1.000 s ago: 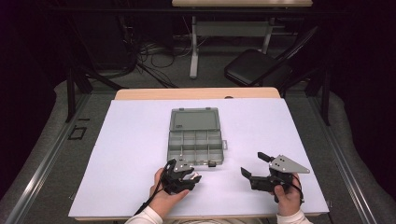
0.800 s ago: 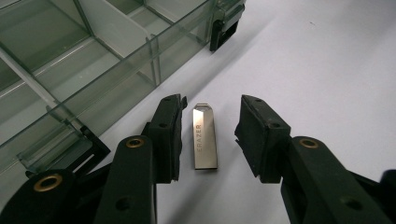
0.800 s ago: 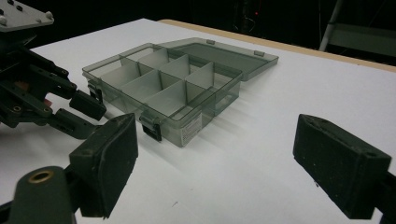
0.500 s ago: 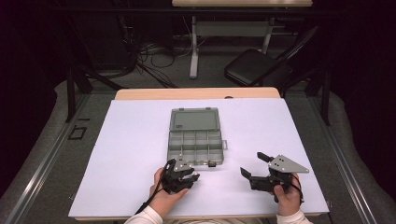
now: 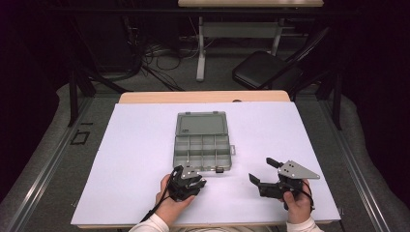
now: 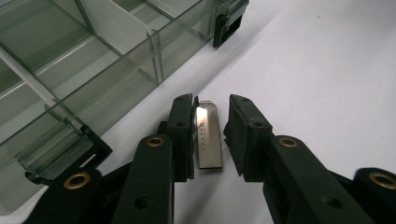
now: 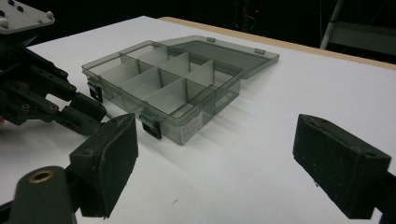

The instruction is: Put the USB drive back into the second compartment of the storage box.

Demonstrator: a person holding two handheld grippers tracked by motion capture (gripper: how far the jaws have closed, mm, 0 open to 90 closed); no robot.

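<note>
A clear grey compartment box (image 5: 202,145) lies open in the middle of the white table sheet, its lid folded back and its cells (image 7: 163,84) bare. Just in front of its near wall (image 6: 70,70) a small silver USB stick (image 6: 208,135) lies flat on the sheet. My left gripper (image 6: 211,105) straddles the stick and its jaws have just been closing. One pad touches the stick's side, while a narrow gap remains at the other pad. My right gripper (image 5: 260,170) rests to the right of the box, wide open (image 7: 219,154) with nothing in it.
The white sheet (image 5: 290,130) covers a wooden table whose far edge (image 5: 203,96) shows behind the box. A black chair (image 5: 263,70) and table legs stand on the floor beyond. The left gripper (image 7: 79,109) sits close to the box's front latches.
The left gripper's jaws have drawn a little closer together. Both hands and the box stay where they were.
</note>
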